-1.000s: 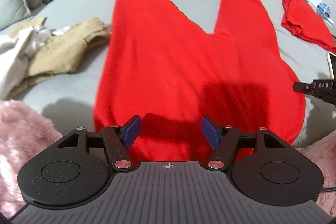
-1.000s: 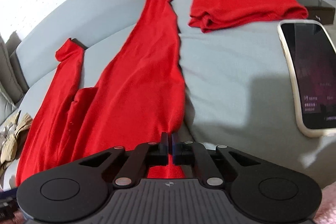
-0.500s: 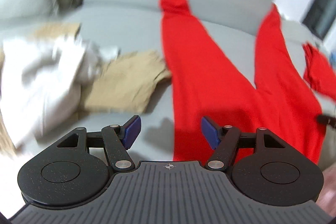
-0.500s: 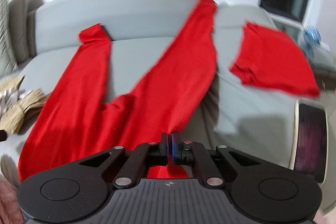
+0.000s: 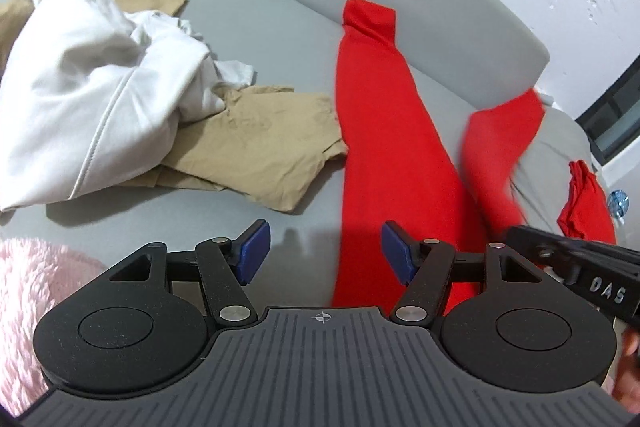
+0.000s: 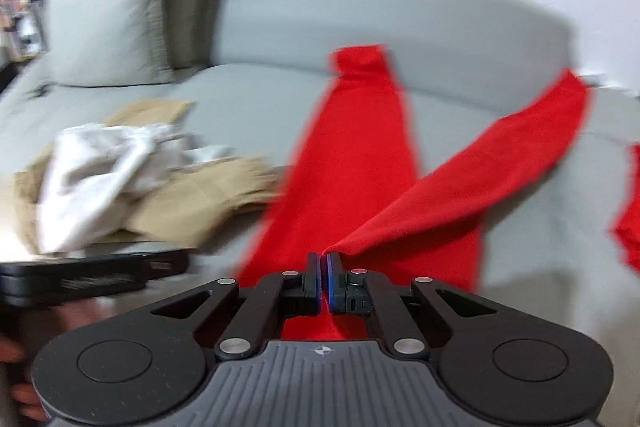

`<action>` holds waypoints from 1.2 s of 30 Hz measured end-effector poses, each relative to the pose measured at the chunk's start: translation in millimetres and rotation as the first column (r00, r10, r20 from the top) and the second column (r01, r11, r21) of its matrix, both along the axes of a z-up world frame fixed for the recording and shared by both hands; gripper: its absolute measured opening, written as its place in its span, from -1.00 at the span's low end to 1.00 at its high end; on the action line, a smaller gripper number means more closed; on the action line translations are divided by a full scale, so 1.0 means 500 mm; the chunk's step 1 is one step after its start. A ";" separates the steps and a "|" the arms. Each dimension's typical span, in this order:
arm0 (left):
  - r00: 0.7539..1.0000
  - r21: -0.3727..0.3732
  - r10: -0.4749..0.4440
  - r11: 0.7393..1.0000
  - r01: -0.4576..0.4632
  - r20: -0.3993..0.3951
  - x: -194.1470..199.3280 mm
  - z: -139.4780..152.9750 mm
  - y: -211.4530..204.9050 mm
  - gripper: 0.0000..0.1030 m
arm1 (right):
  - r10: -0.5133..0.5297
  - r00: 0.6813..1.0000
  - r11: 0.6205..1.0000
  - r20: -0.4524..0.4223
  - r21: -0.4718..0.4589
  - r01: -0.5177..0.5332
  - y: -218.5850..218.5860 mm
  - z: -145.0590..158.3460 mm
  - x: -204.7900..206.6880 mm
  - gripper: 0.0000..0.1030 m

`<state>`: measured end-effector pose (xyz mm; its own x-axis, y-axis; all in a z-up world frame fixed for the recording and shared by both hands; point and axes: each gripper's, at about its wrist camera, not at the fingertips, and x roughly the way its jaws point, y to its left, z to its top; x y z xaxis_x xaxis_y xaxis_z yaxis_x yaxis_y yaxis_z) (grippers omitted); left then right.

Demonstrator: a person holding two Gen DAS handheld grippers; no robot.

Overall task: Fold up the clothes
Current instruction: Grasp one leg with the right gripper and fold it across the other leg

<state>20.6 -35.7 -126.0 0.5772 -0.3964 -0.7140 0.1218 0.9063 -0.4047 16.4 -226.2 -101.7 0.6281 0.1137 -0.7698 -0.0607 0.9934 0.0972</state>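
Red trousers lie spread on the grey sofa, legs pointing to the backrest. My left gripper is open and empty, just above the sofa seat at the left edge of the trousers' waist end. My right gripper is shut on the waist edge of the red trousers and lifts the right leg side up and leftward over the other leg. The right gripper's body shows at the right edge of the left wrist view.
A white garment lies on tan trousers to the left. A folded red garment lies at the far right. A pink fluffy fabric is at the sofa's front edge. Cushions stand at the back left.
My right gripper has carried the trousers' right side up and to the left, over the other leg. My left gripper has swung left toward the white and tan clothes, still open.
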 end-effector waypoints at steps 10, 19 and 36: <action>0.994 -0.022 0.110 0.994 -0.110 0.008 0.010 -0.011 0.055 0.26 | 0.097 0.988 0.995 -0.123 0.041 -0.093 0.099 -0.077 0.065 -0.92; 0.992 -0.071 -0.116 0.991 0.114 -0.038 0.017 -0.030 0.015 0.18 | 0.056 0.997 0.998 -0.062 -0.031 -0.058 -0.016 -0.020 -0.022 -0.26; 0.984 0.129 -0.167 0.976 0.174 -0.065 -0.010 -0.046 -0.075 0.18 | 0.044 0.998 0.992 -0.055 -0.114 -0.050 -0.102 -0.110 -0.099 0.04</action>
<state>15.7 -73.3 -148.9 0.4689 -0.3848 -0.7950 0.2609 0.9203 -0.2915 -33.0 -277.1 -156.6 0.5828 0.0505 -0.8111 -0.1054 0.9943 -0.0138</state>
